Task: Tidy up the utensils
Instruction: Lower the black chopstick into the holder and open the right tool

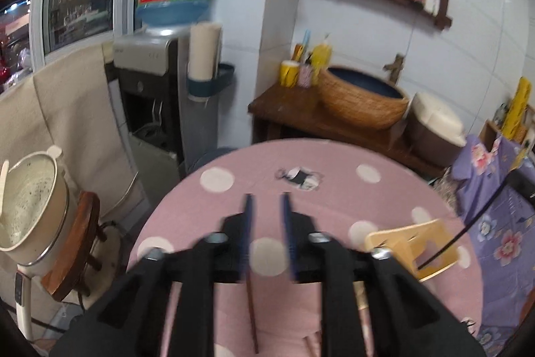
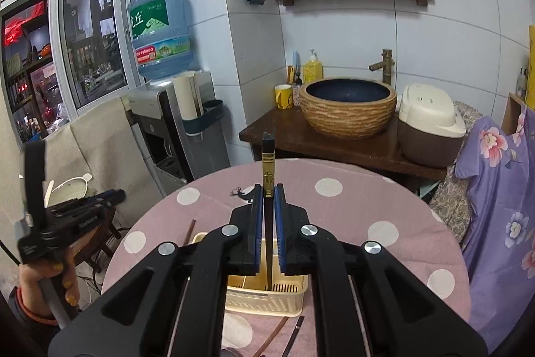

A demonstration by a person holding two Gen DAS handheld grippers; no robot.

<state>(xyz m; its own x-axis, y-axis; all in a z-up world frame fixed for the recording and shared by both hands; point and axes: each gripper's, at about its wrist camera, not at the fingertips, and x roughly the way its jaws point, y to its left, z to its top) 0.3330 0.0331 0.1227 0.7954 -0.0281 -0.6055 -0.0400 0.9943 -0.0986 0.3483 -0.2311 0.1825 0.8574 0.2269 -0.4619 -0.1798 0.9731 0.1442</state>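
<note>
- right gripper (image 2: 268,189) is clamped on a dark chopstick (image 2: 268,169) with a gold band near its top, standing upright, lower end down inside the cream utensil basket (image 2: 264,298) on the pink polka-dot tablecloth (image 2: 367,199)
- left gripper (image 1: 266,201) has its jaws apart with nothing between the pads, hovering over the table; a brown chopstick (image 1: 251,306) lies on the cloth under it
- two more chopsticks (image 2: 282,335) lie in front of the basket, another (image 2: 189,231) leans beside its left rim
- left hand (image 2: 43,283) shows at the left edge
</note>
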